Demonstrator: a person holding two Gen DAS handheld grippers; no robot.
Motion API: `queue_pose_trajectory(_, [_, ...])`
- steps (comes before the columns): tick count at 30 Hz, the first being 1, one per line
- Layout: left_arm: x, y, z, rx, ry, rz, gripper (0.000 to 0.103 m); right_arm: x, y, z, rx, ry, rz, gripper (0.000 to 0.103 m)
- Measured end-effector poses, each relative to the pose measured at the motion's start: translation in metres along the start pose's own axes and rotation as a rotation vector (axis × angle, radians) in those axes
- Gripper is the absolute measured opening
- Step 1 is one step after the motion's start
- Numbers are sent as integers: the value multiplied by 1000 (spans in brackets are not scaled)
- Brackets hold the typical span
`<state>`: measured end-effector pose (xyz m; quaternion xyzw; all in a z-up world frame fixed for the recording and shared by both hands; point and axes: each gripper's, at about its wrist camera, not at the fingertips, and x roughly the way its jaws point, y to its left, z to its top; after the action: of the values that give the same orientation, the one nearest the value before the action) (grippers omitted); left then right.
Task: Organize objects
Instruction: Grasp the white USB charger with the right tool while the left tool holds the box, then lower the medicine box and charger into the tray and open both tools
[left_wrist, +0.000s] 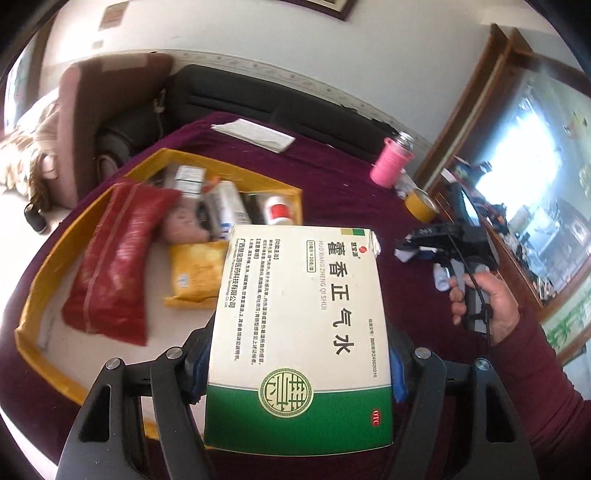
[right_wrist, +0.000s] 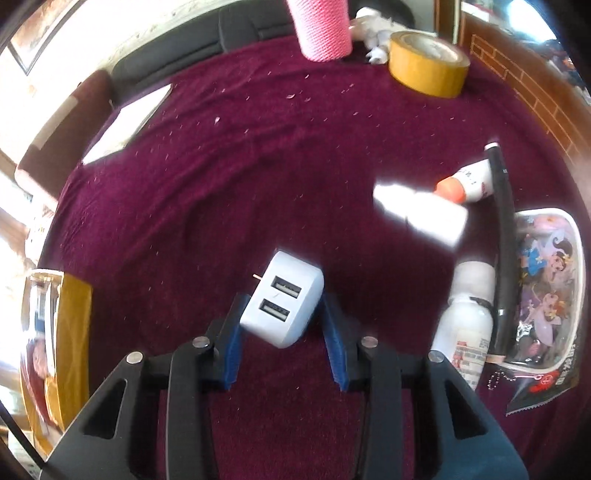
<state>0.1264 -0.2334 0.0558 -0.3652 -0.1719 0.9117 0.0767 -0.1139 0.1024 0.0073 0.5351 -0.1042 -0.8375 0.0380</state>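
A white and green medicine box (left_wrist: 303, 325) with Chinese print fills the left wrist view, and my left gripper (left_wrist: 299, 365) is shut on its two sides. It hangs over the near right corner of a yellow tray (left_wrist: 37, 288), which holds a red pouch (left_wrist: 118, 258), a yellow packet (left_wrist: 195, 273) and several small bottles and boxes. In the right wrist view my right gripper (right_wrist: 282, 306) is shut on a white two-port USB charger (right_wrist: 282, 299), just above the maroon cloth (right_wrist: 258, 166). A hand (left_wrist: 491, 295) in a maroon sleeve holds that gripper at the right.
A pink cup (right_wrist: 321, 29) and a yellow tape roll (right_wrist: 428, 66) stand at the far edge. A white bottle (right_wrist: 465, 317), an orange-capped tube (right_wrist: 465, 184), a black stick (right_wrist: 502, 240) and a cartoon packet (right_wrist: 546, 280) lie at the right. White paper (left_wrist: 255, 134) lies beyond the tray.
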Motion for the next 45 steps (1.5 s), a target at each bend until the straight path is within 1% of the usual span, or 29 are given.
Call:
queue_pose_trajectory(4, [0,27,6,-41,-25,38,66,-11,-6,-4,1,-21,23,35])
queue_pose_trajectory(7, [0,48,4,-89,-22,82,66,-29,-5,-13,-10,-25,77,36])
queue_pose_trajectory(9, [-1,57,1,-107,-19,110,66,-47,7,-22,-48,-36,121,36])
queue_pose_trajectory(11, [-2,60,-2,-103,-20,137,66,-65,25,-34,-98,-38,182,36])
queue_pose_trajectory(15, [-3,59,-5,-92,-24,158,66,-92,74,-62,-228,-34,303,36])
queue_pose_trajectory(17, [0,59,-5,-99,-18,144,66,-98,103,-80,-299,-14,367,36])
queue_pose_trajectory(20, [5,61,3,-111,-12,136,66,-97,137,-102,-385,17,428,36])
queue_pose_trajectory(22, [13,63,11,-122,-6,137,66,-93,159,-114,-436,38,453,36])
queue_pose_trajectory(24, [22,67,14,-135,11,136,66,-87,180,-125,-478,50,458,36])
queue_pose_trajectory(26, [38,71,14,-142,37,146,66,-84,190,-131,-492,59,457,36])
queue_pose_trajectory(29, [53,72,6,-146,84,155,66,-81,193,-135,-503,65,452,36])
queue_pose_trajectory(31, [54,70,1,-141,90,162,65,-79,194,-135,-505,68,446,36])
queue_pose_trajectory(33, [50,72,-2,-147,78,169,65,-74,196,-133,-513,79,436,36])
queue_pose_trajectory(35, [46,75,-5,-153,62,159,65,-68,202,-134,-522,101,420,36])
queue_pose_trajectory(39, [48,70,-7,-109,44,192,66,-52,215,-136,-548,131,394,36])
queue_pose_trajectory(40, [48,70,-7,-102,35,193,66,-47,218,-137,-552,138,381,36])
queue_pose_trajectory(41, [47,69,-8,-94,26,192,66,-43,221,-137,-558,145,373,34])
queue_pose_trajectory(42, [47,69,-8,-90,22,192,66,-43,224,-137,-570,134,365,33])
queue_pose_trajectory(45, [45,69,-10,-81,7,186,66,-39,234,-135,-578,157,368,33])
